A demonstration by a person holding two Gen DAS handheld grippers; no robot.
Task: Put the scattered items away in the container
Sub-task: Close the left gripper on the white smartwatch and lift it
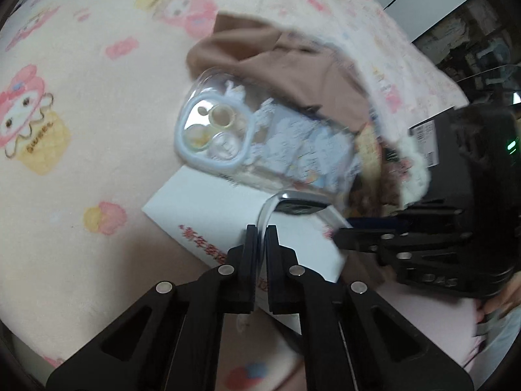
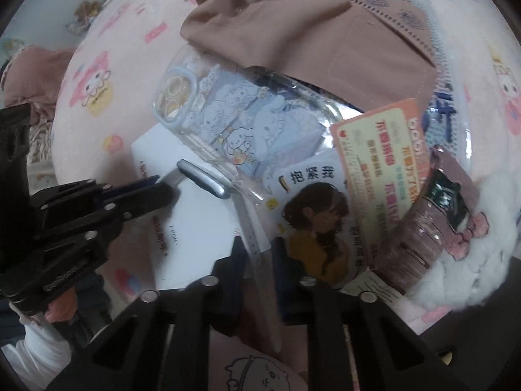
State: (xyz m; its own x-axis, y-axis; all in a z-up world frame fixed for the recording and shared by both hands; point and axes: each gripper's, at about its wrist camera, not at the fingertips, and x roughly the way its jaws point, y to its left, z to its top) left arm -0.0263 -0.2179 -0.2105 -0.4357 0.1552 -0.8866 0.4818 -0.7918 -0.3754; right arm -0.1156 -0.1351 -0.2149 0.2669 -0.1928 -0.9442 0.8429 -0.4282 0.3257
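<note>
A clear plastic zip pouch [image 2: 293,104] lies on the pink blanket and holds a blue cartoon phone case [image 2: 247,120], an orange card [image 2: 381,150], a picture card [image 2: 312,208], a pink fluffy item [image 2: 456,228] and a brown cloth [image 2: 293,29]. My left gripper [image 1: 261,228] is shut on the pouch's clear edge [image 1: 265,210]; it also shows in the right wrist view [image 2: 166,192]. My right gripper [image 2: 255,244] is shut on the pouch's clear rim strip [image 2: 252,231]; it also shows in the left wrist view [image 1: 345,238]. The phone case [image 1: 260,140] shows in the left wrist view.
A white paper sheet [image 2: 195,215] with red print lies under the pouch mouth, also in the left wrist view [image 1: 208,215]. The pink cartoon blanket [image 1: 81,97] covers the surface. A dark box [image 1: 456,150] stands at the right. A brown pillow [image 2: 29,75] lies far left.
</note>
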